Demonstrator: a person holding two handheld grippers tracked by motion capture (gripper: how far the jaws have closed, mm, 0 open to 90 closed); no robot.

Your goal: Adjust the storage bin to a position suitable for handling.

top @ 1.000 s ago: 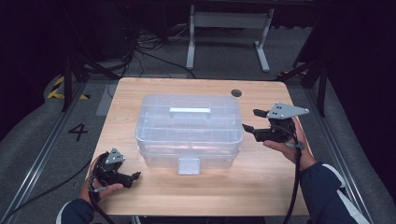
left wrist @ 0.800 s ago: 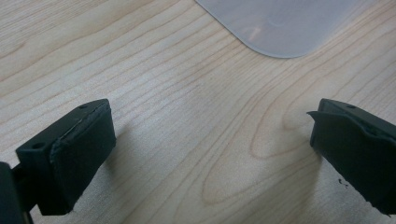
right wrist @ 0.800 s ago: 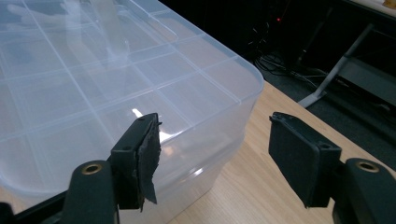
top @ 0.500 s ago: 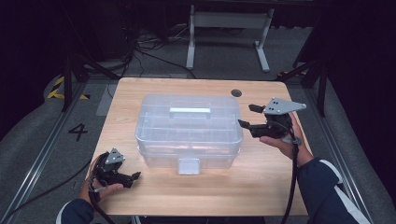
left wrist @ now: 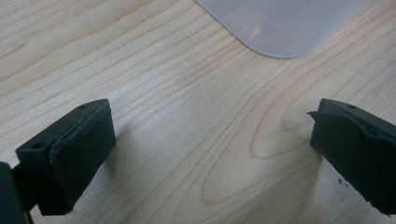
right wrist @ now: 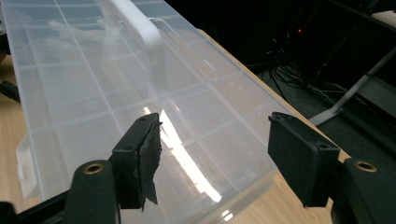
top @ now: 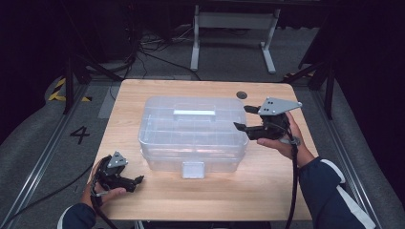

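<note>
A clear plastic organiser box (top: pixel 193 134) sits at the middle of the wooden table (top: pixel 267 191), lid down, its white handle (top: pixel 194 113) along the top and its front latch (top: pixel 193 169) facing my near edge. My right claw (top: pixel 244 118) hovers at the box's right end, raised to about lid height, jaws spread wide with nothing between them; in the right gripper view its pads (right wrist: pixel 142 161) frame the lid's right portion without touching it. My left claw (top: pixel 136 180) rests low on the table at the near left, just clear of the box's near-left corner (left wrist: pixel 275 28), also wide and empty. Hazards, as I judge them: the box looks light and its plastic slick, so a push from my right claw against the end wall could slide the whole box leftward, since my left claw is not bracing it. The wide jaws could also clip the lid's rim on approach and jolt the contents, which are too faint through the plastic to identify. Pulling on the lid while the latch remains fastened would lift or tip the box rather than open it.
</note>
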